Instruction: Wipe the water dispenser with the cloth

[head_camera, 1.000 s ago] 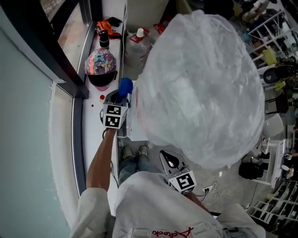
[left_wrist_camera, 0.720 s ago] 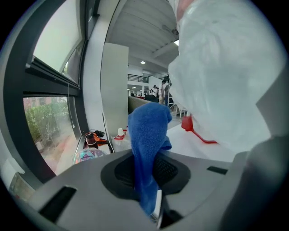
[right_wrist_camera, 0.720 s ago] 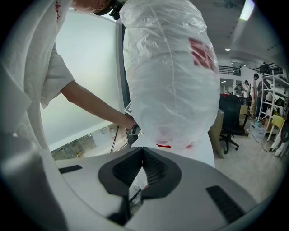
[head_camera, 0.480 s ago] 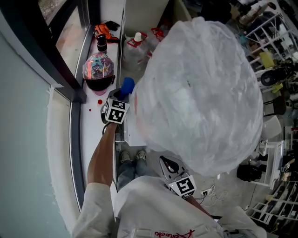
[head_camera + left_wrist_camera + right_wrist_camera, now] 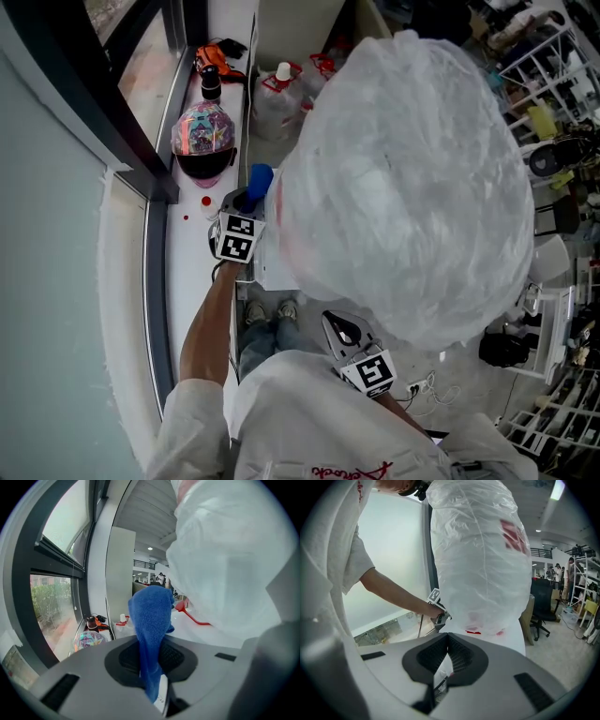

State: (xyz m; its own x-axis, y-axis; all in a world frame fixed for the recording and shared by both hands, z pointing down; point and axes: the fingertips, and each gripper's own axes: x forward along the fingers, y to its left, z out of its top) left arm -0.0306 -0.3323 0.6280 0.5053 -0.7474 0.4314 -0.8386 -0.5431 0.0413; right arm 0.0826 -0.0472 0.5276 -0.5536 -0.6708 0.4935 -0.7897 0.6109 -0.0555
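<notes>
**Left gripper** (image 5: pixel 244 204): the jaws are closing on a blue cloth (image 5: pixel 151 620), which is standing up out of the pinch as a bunched fold and hanging a little way below it. Just to the right of this tool, the plastic-wrapped bottle (image 5: pixel 403 178) is bulging outward. The head view is showing the cloth's upper end close against the wrap, though none of the views makes clear whether the two are touching.

**Water dispenser** (image 5: pixel 508 639): its white body is sitting under the wrapped bottle, to the right of and slightly below the left gripper's jaws. In the left gripper view, a red part (image 5: pixel 194 618) is lying on the white top ahead of the cloth.

**Right gripper** (image 5: pixel 448 639): the jaws are pressing together at their tips and gripping nothing. The tool is pointing at the wrapped bottle, which is filling the space straight ahead of it. The left gripper and the person's bare forearm (image 5: pixel 391 590) are appearing ahead of it and to the left.

**Surroundings:** a window ledge (image 5: pixel 187 253) is running along the left side of the left gripper. Farther ahead of that tool on the ledge, a colourful helmet (image 5: pixel 203 141) is resting, with an orange object (image 5: pixel 214 58) beyond it.
</notes>
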